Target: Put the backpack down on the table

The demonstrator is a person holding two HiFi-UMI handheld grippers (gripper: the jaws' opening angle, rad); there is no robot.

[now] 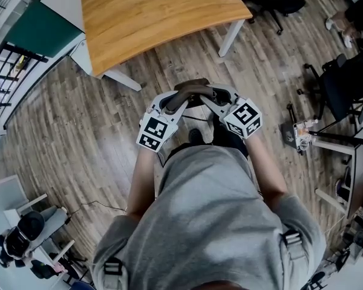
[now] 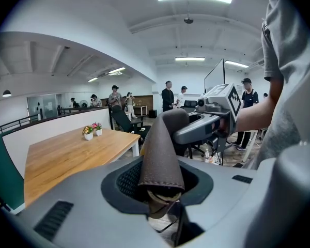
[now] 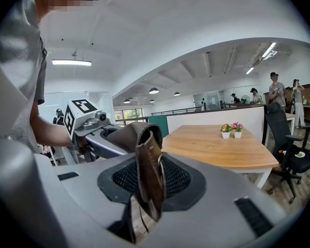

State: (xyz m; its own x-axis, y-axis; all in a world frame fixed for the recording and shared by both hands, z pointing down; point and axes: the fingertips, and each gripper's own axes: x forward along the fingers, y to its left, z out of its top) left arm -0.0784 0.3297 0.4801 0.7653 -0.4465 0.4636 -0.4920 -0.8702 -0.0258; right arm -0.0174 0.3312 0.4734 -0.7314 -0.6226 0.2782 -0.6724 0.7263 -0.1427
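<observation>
Both left tongs (image 2: 163, 189) and right tongs (image 3: 147, 190) clamp the handle (image 1: 192, 88) (backpack hidden beneath).

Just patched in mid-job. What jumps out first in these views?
The brown leather handle stands out most. It is clamped at one end by the left gripper and at the other by the right gripper, just in front of the person's waist. Ahead across the wood floor stands the wooden table, with two small flower pots on it.
</observation>
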